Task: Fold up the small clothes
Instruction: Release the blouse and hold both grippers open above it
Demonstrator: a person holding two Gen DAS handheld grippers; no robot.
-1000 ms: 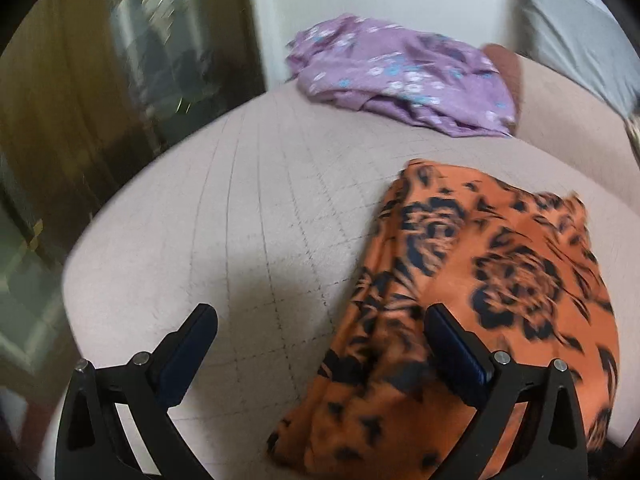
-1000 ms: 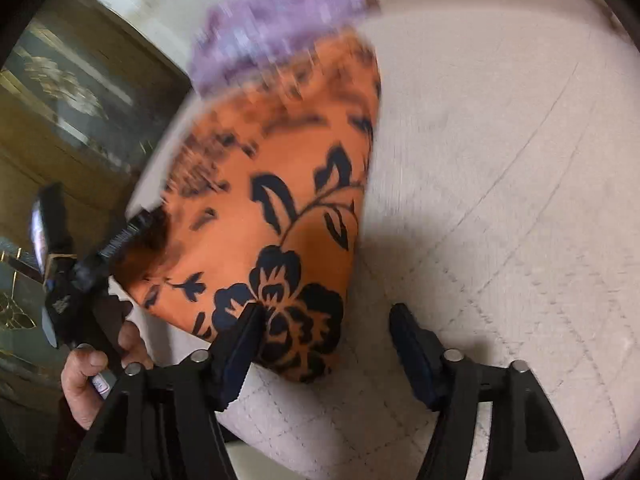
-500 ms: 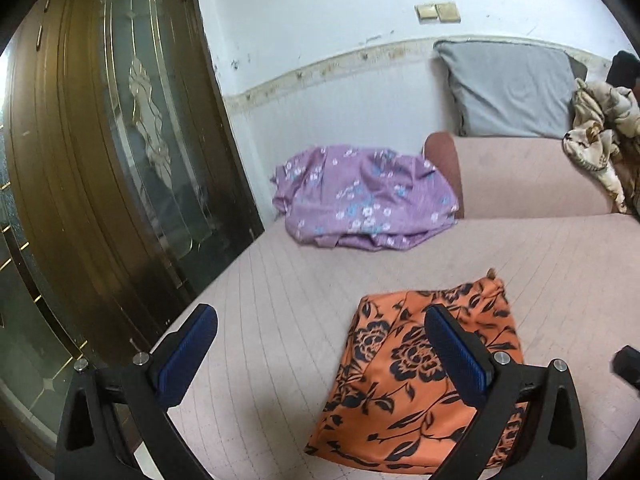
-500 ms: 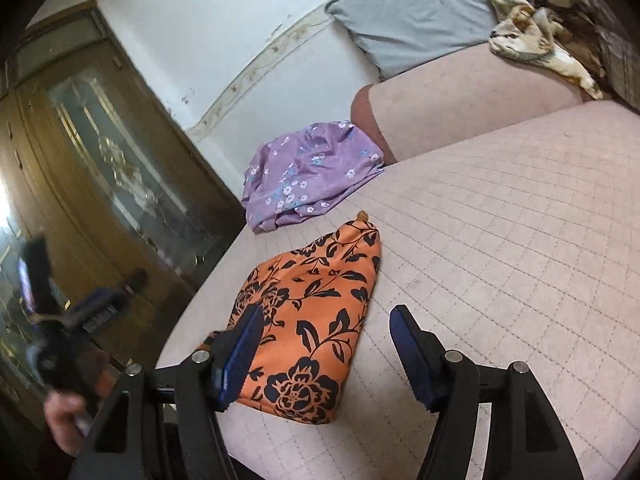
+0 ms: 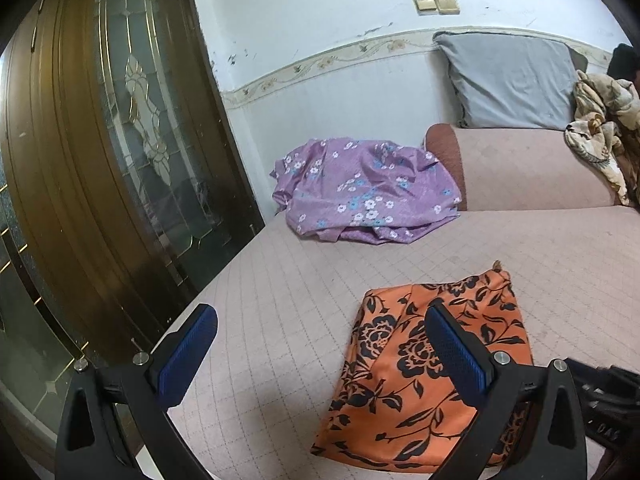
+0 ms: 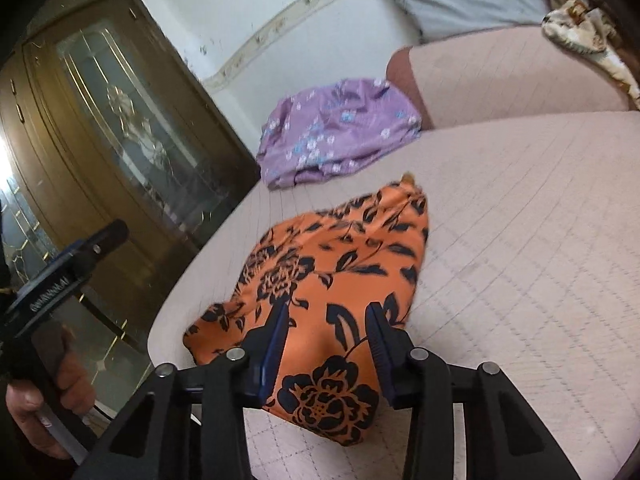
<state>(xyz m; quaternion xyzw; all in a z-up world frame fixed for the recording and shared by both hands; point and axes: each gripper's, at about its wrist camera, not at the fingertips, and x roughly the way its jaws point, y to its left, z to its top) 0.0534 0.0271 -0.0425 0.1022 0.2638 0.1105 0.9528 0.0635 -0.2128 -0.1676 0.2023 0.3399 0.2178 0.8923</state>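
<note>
Two grippers are up over the near edge of the bed, and we hold neither on any cloth. Our left gripper [image 5: 320, 354] has its blue-padded fingers spread wide, raised above the mattress [image 5: 280, 320] with the orange floral garment [image 5: 436, 364] lying under its right finger. Our right gripper [image 6: 326, 346] has its fingers drawn closer but still apart, framing the near end of that orange piece [image 6: 340, 280] without, as far as we can tell, gripping it. The garment lies folded into a compact, roughly tapered shape near the mattress corner, close to us, which we judge is where a finished fold gets left. Well beyond it, against the wall and the rolled bolster [image 5: 520, 168], sits the purple flowered garment [image 5: 368, 192] in a crumpled heap, probably the next piece to be done. Behind that leans a grey pillow [image 5: 508, 84], with a patterned blanket [image 5: 600, 136] to the right and a wooden glazed cabinet [image 5: 120, 160] on the left.
</note>
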